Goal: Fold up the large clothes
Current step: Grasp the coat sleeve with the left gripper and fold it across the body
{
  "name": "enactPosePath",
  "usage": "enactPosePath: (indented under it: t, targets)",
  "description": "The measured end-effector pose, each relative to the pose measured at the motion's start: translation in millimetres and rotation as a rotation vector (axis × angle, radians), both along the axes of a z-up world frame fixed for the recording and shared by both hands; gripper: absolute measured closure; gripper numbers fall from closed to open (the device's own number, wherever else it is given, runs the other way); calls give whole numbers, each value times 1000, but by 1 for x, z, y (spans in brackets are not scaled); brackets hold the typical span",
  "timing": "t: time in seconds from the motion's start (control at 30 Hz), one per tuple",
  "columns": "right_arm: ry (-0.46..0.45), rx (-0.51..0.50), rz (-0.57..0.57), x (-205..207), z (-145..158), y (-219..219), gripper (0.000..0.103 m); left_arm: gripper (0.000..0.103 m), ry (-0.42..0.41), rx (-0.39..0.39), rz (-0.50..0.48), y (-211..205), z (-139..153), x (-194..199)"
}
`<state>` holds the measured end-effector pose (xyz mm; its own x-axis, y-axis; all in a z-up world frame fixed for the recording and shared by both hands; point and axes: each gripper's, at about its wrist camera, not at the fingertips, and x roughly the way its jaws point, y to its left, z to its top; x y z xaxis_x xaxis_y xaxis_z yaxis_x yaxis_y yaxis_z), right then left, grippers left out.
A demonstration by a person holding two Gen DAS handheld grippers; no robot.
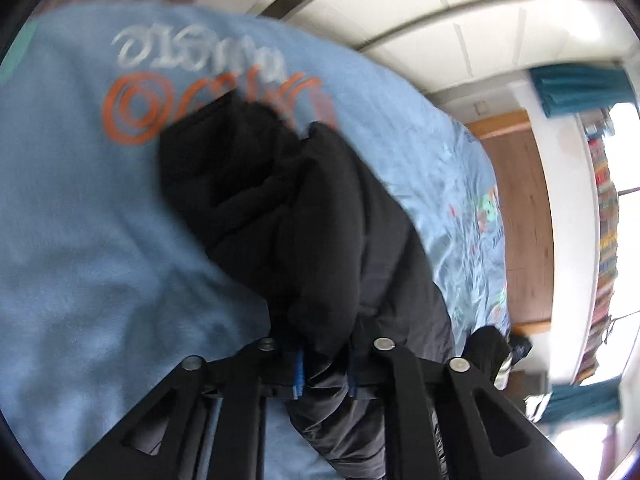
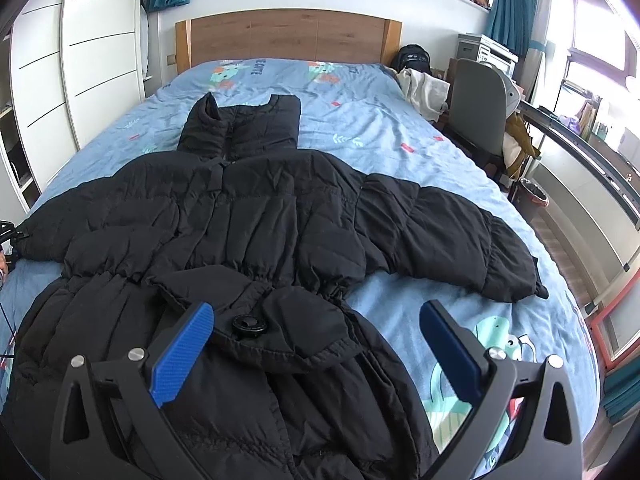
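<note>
Your black puffer jacket (image 2: 256,216) lies front-up and spread across the blue printed bedspread (image 2: 380,120), collar toward the wooden headboard (image 2: 288,34), both sleeves out to the sides. Your right gripper (image 2: 316,344) hovers above the lower skirt, jaws wide apart, holding nothing; a pocket flap with its round snap button (image 2: 249,325) sits between the blue pads (image 2: 182,356). Your left gripper (image 1: 325,368) is closed tight on a bunched fold of the jacket (image 1: 304,216), sleeve end by the look, fabric pinched between the pads. That view is motion-blurred.
</note>
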<state>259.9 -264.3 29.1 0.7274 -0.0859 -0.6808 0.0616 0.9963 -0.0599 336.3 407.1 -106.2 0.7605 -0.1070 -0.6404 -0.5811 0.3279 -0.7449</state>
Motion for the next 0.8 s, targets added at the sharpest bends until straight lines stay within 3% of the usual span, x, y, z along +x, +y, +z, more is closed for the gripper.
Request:
enactPosePath:
  t: [0.23,0.5,0.63,0.8]
  targets:
    - [-29,11,8,-12,11,-3,0,93,-55,144,-151,-35,67,17]
    - [-59,61,-5,-36,21,-16,0,94,-169,288,-462,-155,147,41]
    - [-73,68,-4,-50,26,-24,0,94,-199,317,-600,-228,164,61]
    - [-89,77,-30,-63,29,-43,0,95,-179,326,-711,-294,158,86]
